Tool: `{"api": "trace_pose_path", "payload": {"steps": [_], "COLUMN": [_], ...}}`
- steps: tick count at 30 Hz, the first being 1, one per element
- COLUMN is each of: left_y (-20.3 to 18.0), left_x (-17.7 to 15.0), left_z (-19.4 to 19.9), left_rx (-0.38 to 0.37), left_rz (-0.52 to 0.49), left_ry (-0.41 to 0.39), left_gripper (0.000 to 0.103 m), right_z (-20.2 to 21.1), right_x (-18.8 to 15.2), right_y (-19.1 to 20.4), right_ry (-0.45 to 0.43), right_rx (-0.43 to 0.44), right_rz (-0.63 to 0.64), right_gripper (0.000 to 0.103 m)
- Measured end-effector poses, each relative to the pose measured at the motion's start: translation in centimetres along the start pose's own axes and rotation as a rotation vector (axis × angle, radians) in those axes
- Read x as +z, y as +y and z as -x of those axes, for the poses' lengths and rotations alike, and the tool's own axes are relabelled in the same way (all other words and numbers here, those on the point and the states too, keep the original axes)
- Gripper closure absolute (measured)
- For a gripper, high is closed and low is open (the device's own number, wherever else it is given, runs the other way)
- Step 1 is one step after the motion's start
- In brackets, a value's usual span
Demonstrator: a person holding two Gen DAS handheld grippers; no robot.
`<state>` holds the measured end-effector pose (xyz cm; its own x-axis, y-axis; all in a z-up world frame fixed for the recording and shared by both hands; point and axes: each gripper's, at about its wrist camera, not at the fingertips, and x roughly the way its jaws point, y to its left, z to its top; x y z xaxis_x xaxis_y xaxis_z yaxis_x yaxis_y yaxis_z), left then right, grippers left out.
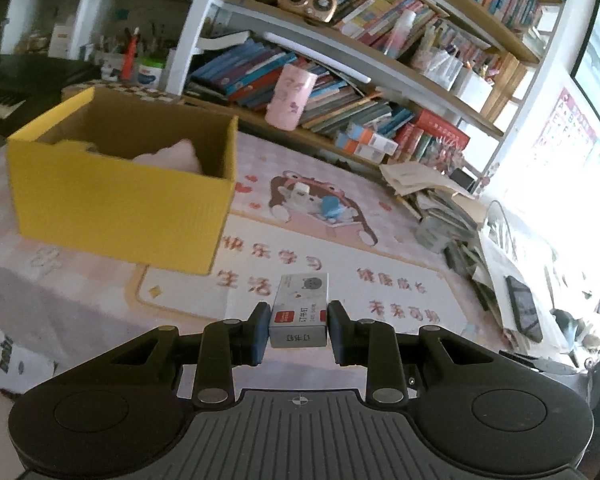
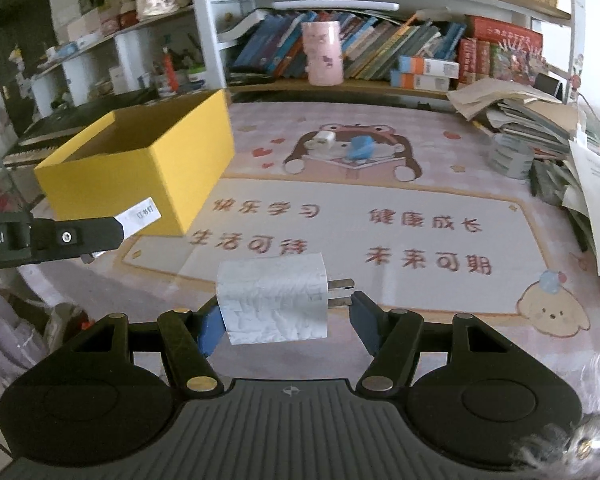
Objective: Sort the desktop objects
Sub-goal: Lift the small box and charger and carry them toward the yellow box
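Yellow box (image 1: 120, 200): far left on the desk, open-topped; a pale pink item (image 1: 172, 156) lies inside, mostly hidden by the near wall, identity unclear.

Left gripper (image 1: 299, 330): jaws closed narrow on a small staple box (image 1: 300, 312), held above the mat just right of the yellow box. In the right wrist view this gripper (image 2: 132, 220) enters from the left edge, largely cut off, the staple box (image 2: 142, 216) showing only as a white label end against the yellow box (image 2: 140, 164).

Right gripper (image 2: 286, 320): jaws fairly wide, holding a white charger plug (image 2: 274, 300), prongs pointing right.

Far centre of the desk mat (image 2: 420, 240): a small white adapter (image 2: 320, 140) beside a blue object (image 2: 362, 146), too blurred to identify.

Behind: pink cup (image 2: 323, 54) on the shelf before rows of books (image 2: 380, 48).

Right: piled papers (image 2: 508, 112), partly cut off.
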<state>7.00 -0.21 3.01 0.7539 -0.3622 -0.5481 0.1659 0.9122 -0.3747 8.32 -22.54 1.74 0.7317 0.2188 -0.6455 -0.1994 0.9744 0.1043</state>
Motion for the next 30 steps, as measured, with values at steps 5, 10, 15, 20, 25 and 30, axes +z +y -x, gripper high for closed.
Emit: {"api": "trace_pose_path", "payload": {"steps": [5,10,15,20,25,30], "left_y": [1.8,3.3,4.3,5.3,6.1,6.8], "left_x": [-0.9,-1.8,-2.7,-3.1,-3.6,-3.8], "left_z": [2.0,3.8,5.4,6.9,8.0,8.6], "left_rx": [0.016,0.052,0.096,0.142,0.171,0.185], "left_rz": [0.013,0.027,0.031,0.048,0.072,0.085], "left_ry": [-0.008,-0.014,-0.018,-0.037,-0.047,-0.058], "left_gripper": [0.074,0.074,0.074,0.074,0.074,0.074], "right_z": [0.6,0.8,0.6,0.4,0.4,0.4], "right_x": [-0.8,-1.4,-1.7,-1.8,-1.9,-2.0], "right_y": [2.5,4.6,6.6,8.3,9.5,10.5], "right_ry": [0.005,0.01,0.019,0.028,0.039,0.036], "right_rx": [0.02,0.05,0.099,0.148,0.178,0.198], "right_rz": [0.029,0.046,0.066,0.095,0.117,0.137], "right_gripper": [0.041,0.041,0.041,0.041,0.041,0.041]}}
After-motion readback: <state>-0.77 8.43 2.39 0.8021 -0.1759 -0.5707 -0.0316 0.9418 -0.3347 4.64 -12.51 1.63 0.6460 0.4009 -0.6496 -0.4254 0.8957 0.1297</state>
